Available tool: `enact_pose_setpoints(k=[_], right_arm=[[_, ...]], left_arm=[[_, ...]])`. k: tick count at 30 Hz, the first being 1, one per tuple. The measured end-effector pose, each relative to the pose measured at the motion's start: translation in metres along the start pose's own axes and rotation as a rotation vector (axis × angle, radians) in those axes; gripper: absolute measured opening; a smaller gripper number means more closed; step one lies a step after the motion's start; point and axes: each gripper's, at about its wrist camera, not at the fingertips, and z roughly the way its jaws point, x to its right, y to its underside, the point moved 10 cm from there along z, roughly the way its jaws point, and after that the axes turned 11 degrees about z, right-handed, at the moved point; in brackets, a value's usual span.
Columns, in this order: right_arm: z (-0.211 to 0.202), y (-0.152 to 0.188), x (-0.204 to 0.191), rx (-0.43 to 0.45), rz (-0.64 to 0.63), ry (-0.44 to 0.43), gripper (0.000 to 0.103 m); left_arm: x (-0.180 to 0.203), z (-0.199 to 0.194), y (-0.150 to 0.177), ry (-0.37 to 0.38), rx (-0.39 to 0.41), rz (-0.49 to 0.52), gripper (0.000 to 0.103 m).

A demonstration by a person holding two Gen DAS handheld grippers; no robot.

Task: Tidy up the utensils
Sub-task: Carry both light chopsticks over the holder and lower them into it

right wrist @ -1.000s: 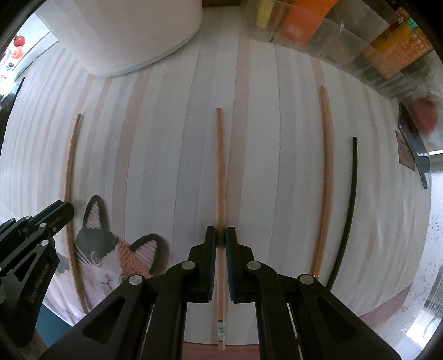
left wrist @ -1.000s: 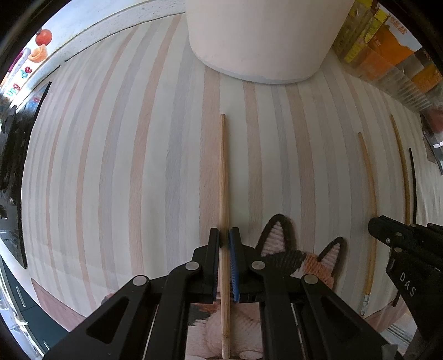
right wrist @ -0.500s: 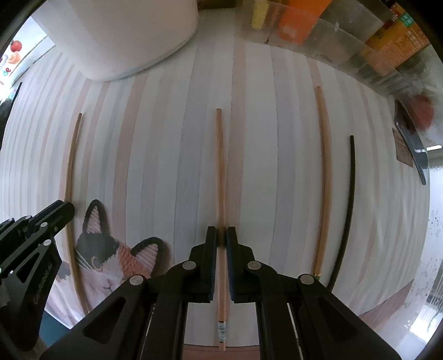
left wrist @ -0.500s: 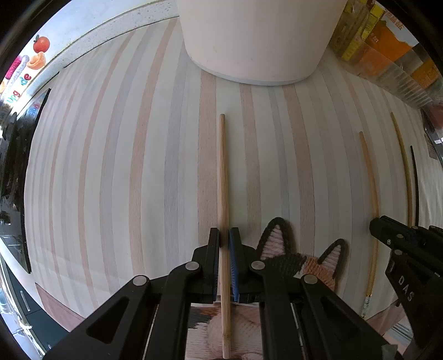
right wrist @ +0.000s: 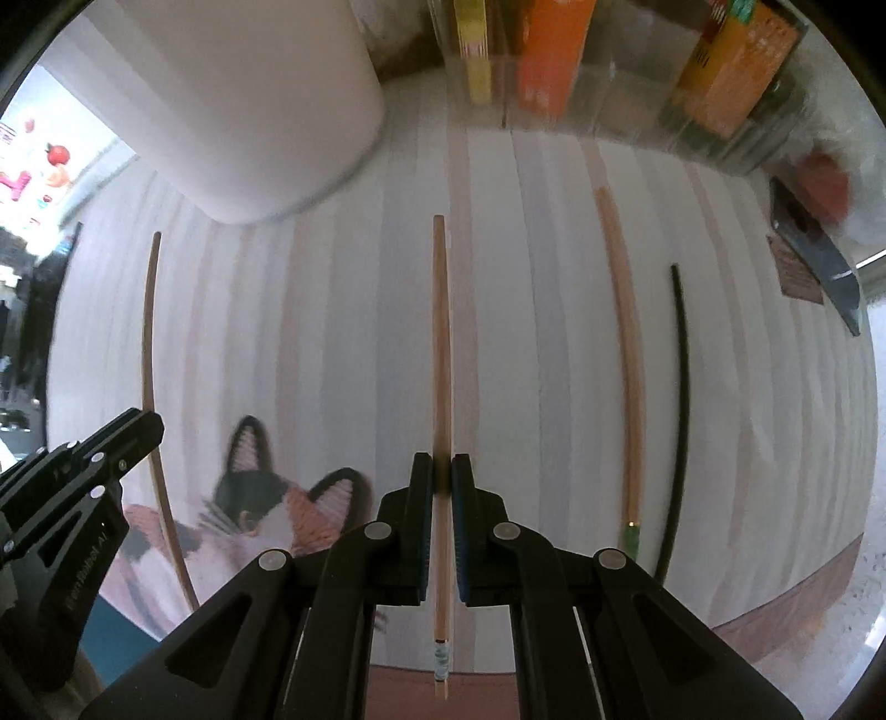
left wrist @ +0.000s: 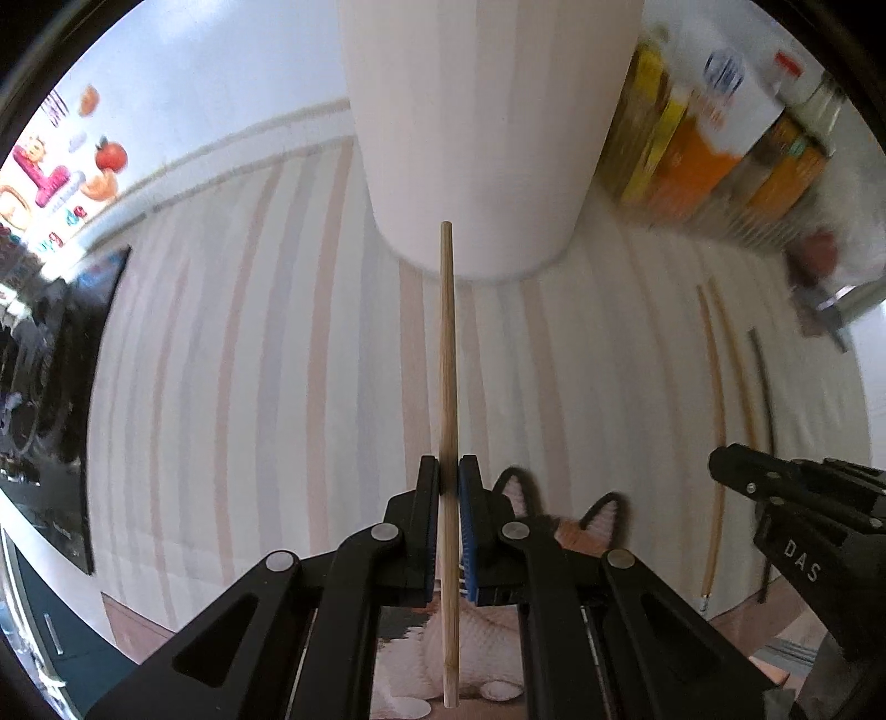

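My left gripper (left wrist: 449,471) is shut on a light wooden chopstick (left wrist: 447,360), lifted off the striped mat, its tip in front of the white cylindrical holder (left wrist: 487,127). My right gripper (right wrist: 441,471) is shut on a second wooden chopstick (right wrist: 440,343) with a banded end, also raised. On the mat to the right lie a wooden chopstick (right wrist: 626,343) with a green end and a black chopstick (right wrist: 680,399). The holder also shows in the right wrist view (right wrist: 255,105), at upper left. The left gripper's body (right wrist: 72,498) appears at that view's left edge.
A striped placemat (left wrist: 249,387) with a cat picture (right wrist: 266,509) covers the table. Clear boxes with orange and yellow packets (right wrist: 554,50) stand along the back. A dark flat object (right wrist: 814,266) lies at the far right. The mat's near edge meets brown tabletop (right wrist: 775,615).
Both grippers have lifted their chopsticks off the mat and tilted up toward the white holder, which now fills more of each view. Both stayed shut.
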Motion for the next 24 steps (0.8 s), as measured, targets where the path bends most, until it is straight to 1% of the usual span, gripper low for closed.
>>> enact_pose_setpoints(k=[4, 7, 9, 12, 13, 16, 19, 21, 24], right_arm=[[-0.030, -0.006, 0.001, 0.048, 0.007, -0.057, 0.007], [-0.060, -0.016, -0.003, 0.098, 0.012, -0.100, 0.007], [-0.080, -0.027, -0.001, 0.132, 0.012, -0.124, 0.007], [-0.121, -0.047, -0.010, 0.203, 0.013, -0.183, 0.007], [-0.129, -0.049, -0.018, 0.218, 0.014, -0.195, 0.007], [-0.177, -0.070, -0.036, 0.297, 0.010, -0.268, 0.007], [-0.216, -0.092, -0.053, 0.366, 0.009, -0.333, 0.007], [-0.248, -0.114, -0.067, 0.434, 0.004, -0.377, 0.007], [-0.274, -0.142, -0.082, 0.509, 0.003, -0.402, 0.007]], left_arm=[[-0.002, -0.033, -0.015, 0.006, 0.074, -0.015, 0.004], [-0.008, -0.064, -0.030, 0.019, 0.141, -0.032, 0.004], [-0.011, -0.082, -0.039, 0.029, 0.184, -0.042, 0.004], [-0.019, -0.119, -0.058, 0.056, 0.261, -0.060, 0.004], [-0.020, -0.135, -0.067, 0.072, 0.296, -0.071, 0.004], [-0.031, -0.170, -0.091, 0.115, 0.377, -0.100, 0.004], [-0.040, -0.198, -0.117, 0.154, 0.441, -0.127, 0.004], [-0.050, -0.212, -0.140, 0.158, 0.485, -0.144, 0.004], [-0.066, -0.227, -0.171, 0.152, 0.546, -0.174, 0.004]])
